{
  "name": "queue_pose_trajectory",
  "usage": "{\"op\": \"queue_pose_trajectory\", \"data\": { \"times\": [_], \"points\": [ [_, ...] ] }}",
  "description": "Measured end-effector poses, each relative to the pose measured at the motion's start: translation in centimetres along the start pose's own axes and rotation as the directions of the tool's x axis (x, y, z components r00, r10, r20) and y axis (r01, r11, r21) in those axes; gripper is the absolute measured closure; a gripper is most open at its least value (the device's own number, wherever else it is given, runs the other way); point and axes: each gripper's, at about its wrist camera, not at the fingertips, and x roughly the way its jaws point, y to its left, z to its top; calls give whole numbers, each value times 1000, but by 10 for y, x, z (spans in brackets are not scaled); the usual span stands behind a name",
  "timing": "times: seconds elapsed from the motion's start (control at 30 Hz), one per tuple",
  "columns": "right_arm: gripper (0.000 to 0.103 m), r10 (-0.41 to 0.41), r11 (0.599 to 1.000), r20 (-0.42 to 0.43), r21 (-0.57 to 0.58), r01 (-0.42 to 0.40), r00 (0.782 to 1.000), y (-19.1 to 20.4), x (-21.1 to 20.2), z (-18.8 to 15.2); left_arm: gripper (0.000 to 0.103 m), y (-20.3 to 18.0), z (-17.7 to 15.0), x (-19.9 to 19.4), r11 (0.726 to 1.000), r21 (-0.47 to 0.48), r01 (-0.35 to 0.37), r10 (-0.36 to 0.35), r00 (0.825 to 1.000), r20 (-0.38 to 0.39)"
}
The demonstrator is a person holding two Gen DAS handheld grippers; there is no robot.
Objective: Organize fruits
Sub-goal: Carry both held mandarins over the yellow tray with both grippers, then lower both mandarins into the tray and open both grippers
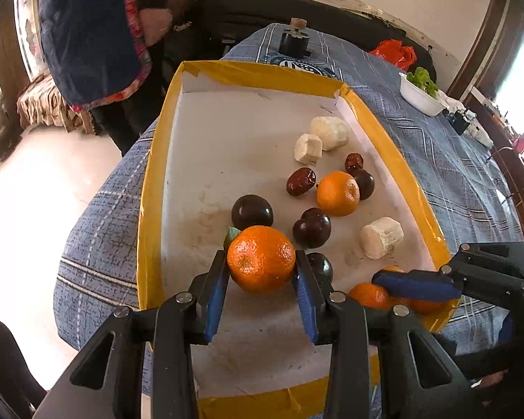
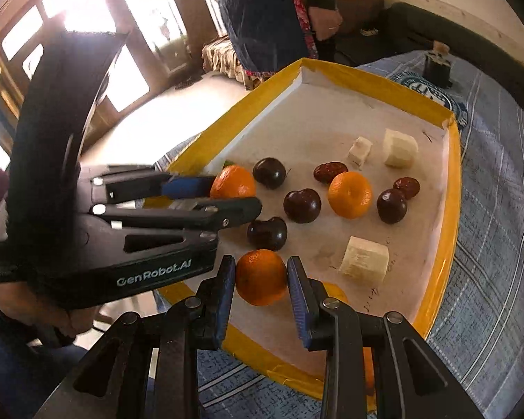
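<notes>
Left tool (image 1: 261,272) grips a leafy mandarin (image 1: 261,259) across its widest part, blue pads touching both sides; fruit sits low over the tray floor near the left wall, can't tell if lifted or resting. Right tool (image 2: 261,281) is closed on a second mandarin (image 2: 261,277) at the near end of the tray (image 1: 150,188), pads on both flanks. More orange fruit behind and below the right tool, partly hidden.

Tray: white floor, yellow taped rim, sits on a blue plaid cloth (image 1: 97,230) over the worktop. Loose inside: a third mandarin (image 1: 338,193) mid-tray, four dark plums (image 1: 252,211) scattered around it, two wrinkled red dates (image 1: 300,181), three pale peeled chunks (image 1: 380,237), probably sugarcane or yam, can't tell. Nothing grouped yet; task looks early.

Handling, judged:
- Mandarins: light, soft rind, some give. Take across the equator as both tools do now; moderate squeeze, hard grip would bruise or split the skin. Round, so they roll when set down.
- Plums: smooth glossy skin, likely slippery, roll easily. Centre the pads on the widest part.
- Dates: small, light, wrinkled skin gives grip. Pinch across the short axis.
- Pale chunks: firm, flat cut ends, stable. Grip on the curved sides.

Off-tray: white bowl of greens (image 1: 421,96) far right, a dark jar (image 1: 294,40) at the far end, standing person (image 1: 87,28) past the tray.
</notes>
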Motion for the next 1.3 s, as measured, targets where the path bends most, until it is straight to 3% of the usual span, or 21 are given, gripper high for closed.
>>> {"op": "queue_pose_trajectory", "data": {
  "times": [0.7, 1.3],
  "points": [
    [68, -31, 996, -41, -86, 27, 999, 2, 12, -2, 67, -2, 10, 10, 996, 44, -74, 73, 997, 23],
    [67, -52, 995, -37, -85, 48, 998, 3, 10, -3, 67, -5, 10, 13, 992, 73, -105, 102, 994, 34]
  ]
}}
